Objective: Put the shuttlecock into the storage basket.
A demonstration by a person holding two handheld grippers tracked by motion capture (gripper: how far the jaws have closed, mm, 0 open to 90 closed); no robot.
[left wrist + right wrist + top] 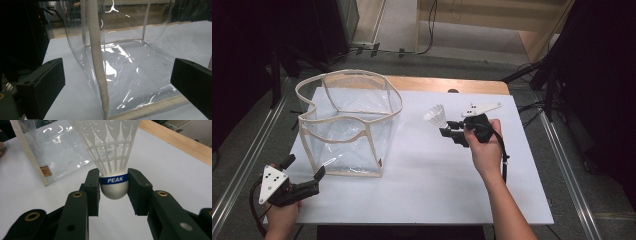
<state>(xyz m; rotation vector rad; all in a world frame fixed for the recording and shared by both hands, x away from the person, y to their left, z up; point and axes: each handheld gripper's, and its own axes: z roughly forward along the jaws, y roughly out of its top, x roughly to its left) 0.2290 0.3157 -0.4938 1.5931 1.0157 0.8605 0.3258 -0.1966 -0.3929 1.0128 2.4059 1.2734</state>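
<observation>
Gripping a white plastic shuttlecock (113, 157) by its cork base, just at the blue "PEAK" band, the right gripper (451, 133) holds it above the white table (432, 190), right of centre and well apart from the clear bag. The skirt points away from the hand, toward the far left. To the left stands the transparent bag (347, 125) with cream fabric trim, upright and open at the top; nothing shows inside it. At the near left corner, the left gripper (117, 82) has its jaws spread wide, unclenched and holding nothing, with the bag's near seam (97, 62) standing between them but untouched. The step in hand appears to be carrying the shuttlecock to the bag. The next move likely calls for lifting it over the floppy rim (362, 75), then releasing it inside, while the left gripper steadies the bag's corner.
</observation>
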